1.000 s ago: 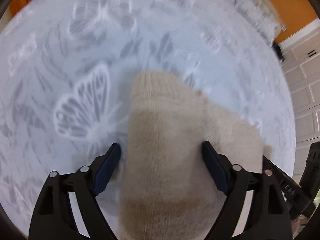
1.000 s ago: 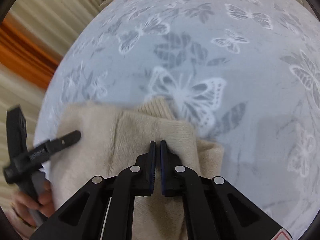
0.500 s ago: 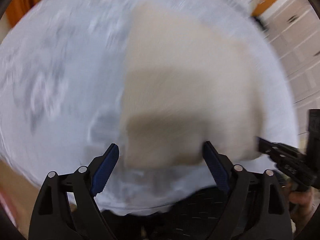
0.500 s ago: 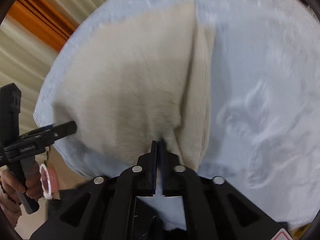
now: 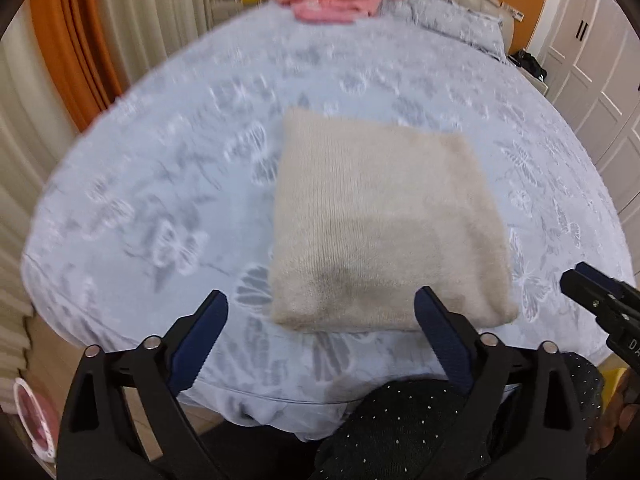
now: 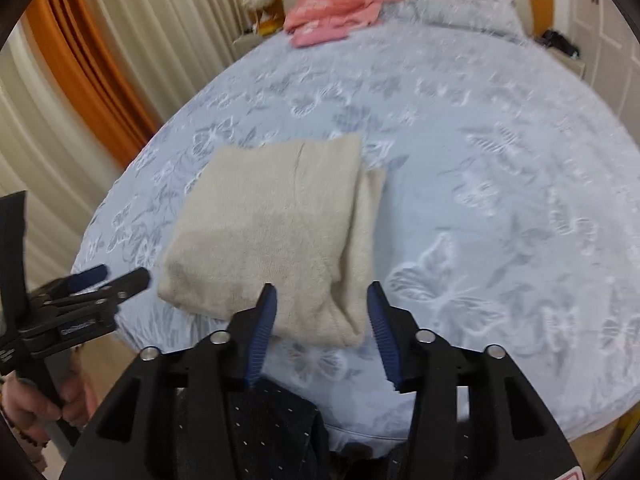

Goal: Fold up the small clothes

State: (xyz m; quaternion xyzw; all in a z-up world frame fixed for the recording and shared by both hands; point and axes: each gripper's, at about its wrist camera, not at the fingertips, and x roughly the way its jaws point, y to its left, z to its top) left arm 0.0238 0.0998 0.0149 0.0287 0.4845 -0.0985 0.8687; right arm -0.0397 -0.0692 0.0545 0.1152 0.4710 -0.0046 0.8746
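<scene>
Our folded beige garment [image 5: 384, 224] lies mid-frame, beyond both grippers; left gripper [image 5: 320, 320] jaws wide, right gripper [image 6: 322, 312] jaws just opening, both empty.

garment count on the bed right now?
2, possibly more. A folded beige sweater lies near the bed's near edge. A pink heap sits at the far end by the headboard; whether it is one garment or several, I cannot tell.
</scene>
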